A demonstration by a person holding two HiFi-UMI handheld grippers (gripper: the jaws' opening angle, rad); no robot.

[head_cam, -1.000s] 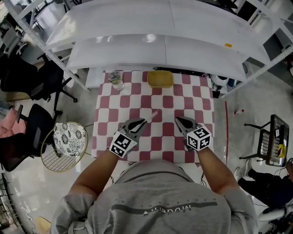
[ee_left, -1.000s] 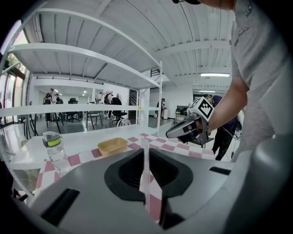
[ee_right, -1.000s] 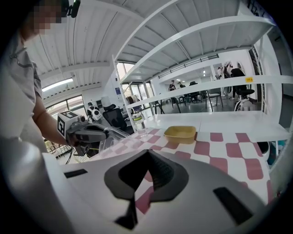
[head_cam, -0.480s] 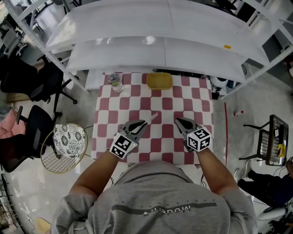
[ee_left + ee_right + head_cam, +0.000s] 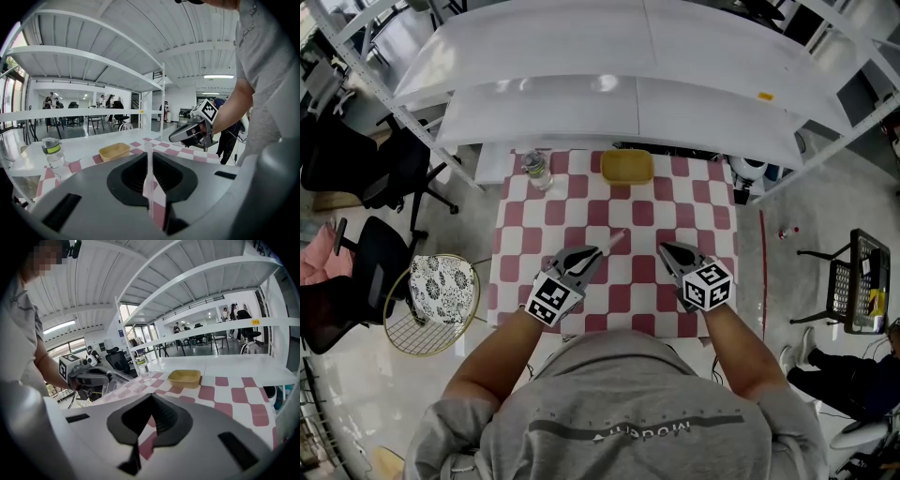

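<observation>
1. The left gripper (image 5: 592, 253) is clenched on a clear plastic sheet (image 5: 614, 238). It hovers over the near half of the table (image 5: 712, 197), left of the middle.
2. The sheet sticks out past the jaw tips, pointing toward the far edge and slightly right, above the red-and-white checked cloth.
3. In the left gripper view the sheet (image 5: 149, 173) stands edge-on as a thin upright strip pinched right in the seam between the two jaws.
4. The right gripper (image 5: 667, 249) is level with the left one, right of the table's middle. Its jaws are closed together with nothing between them (image 5: 149, 399).
5. The sheet lies between the two grippers, nearer the left one's tips and apart from the right one. From the right gripper view it (image 5: 110, 380) shows as a curved, see-through flap hanging off the left gripper.
6. A yellow tray (image 5: 627, 166) sits at the middle of the far edge, well apart from both grippers.
7. A water bottle (image 5: 537, 167) stands upright at the far left corner.
</observation>
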